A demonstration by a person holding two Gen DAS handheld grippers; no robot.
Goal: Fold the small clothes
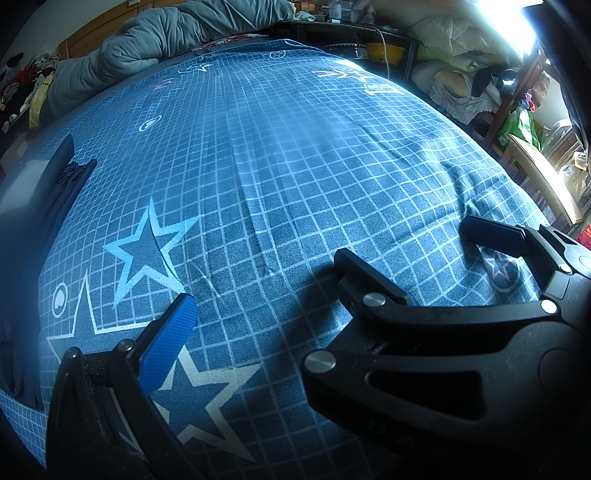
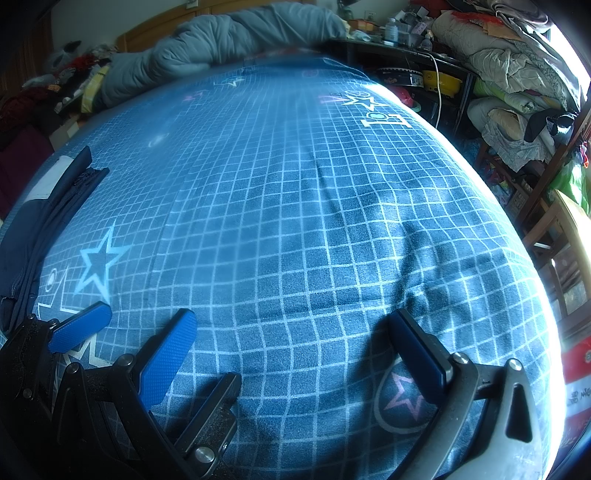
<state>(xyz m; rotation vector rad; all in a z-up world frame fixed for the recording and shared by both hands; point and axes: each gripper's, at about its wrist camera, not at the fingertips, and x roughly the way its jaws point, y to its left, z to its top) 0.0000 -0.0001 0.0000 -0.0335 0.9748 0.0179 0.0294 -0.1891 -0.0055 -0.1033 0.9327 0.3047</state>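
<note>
Garment point(image 2: 40, 221) cut off at left edge

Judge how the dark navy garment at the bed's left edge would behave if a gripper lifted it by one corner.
Probably floppy: the garment lies in soft folds. It would likely drape and unfold rather than hold shape. Seemingly thin, so probably light; it might drag on the sheet.

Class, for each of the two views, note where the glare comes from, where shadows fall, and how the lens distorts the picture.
Left wrist view: window glare burns out the top right, a hazy bloom veils the left edge, and the right tool shades the bedsheet. Right wrist view: glare washes the right edge; far sheet soft. Both: fisheye bulges the grid.
</note>
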